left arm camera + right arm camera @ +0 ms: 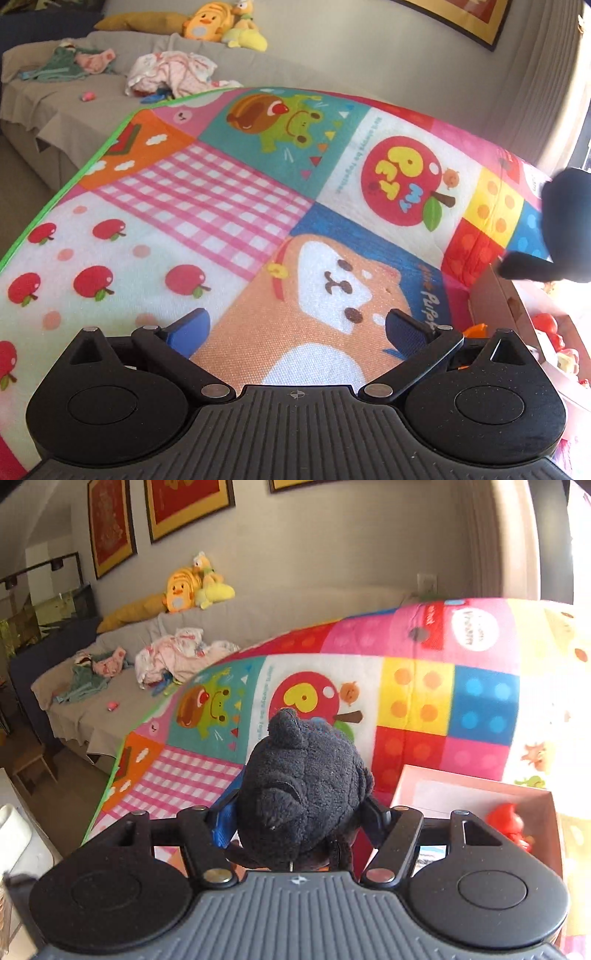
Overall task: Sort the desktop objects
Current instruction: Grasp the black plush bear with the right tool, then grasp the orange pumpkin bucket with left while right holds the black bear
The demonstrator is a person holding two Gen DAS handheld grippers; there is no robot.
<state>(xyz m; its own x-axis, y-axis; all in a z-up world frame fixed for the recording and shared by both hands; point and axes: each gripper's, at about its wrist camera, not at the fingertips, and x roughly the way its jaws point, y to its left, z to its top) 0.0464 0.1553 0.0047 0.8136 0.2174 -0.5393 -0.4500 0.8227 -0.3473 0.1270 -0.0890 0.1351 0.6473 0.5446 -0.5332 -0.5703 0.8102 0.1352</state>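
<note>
My right gripper is shut on a black plush toy, held above the colourful cartoon mat. The same toy shows as a dark blur at the right edge of the left wrist view. A pink-walled cardboard box lies just right of the toy, with a red toy inside. The box also shows in the left wrist view, holding red toys and an orange piece. My left gripper is open and empty over the mat, left of the box.
A grey sofa stands behind the mat with piles of clothes and yellow plush toys. Framed pictures hang on the wall. A white object sits at the far left of the right wrist view.
</note>
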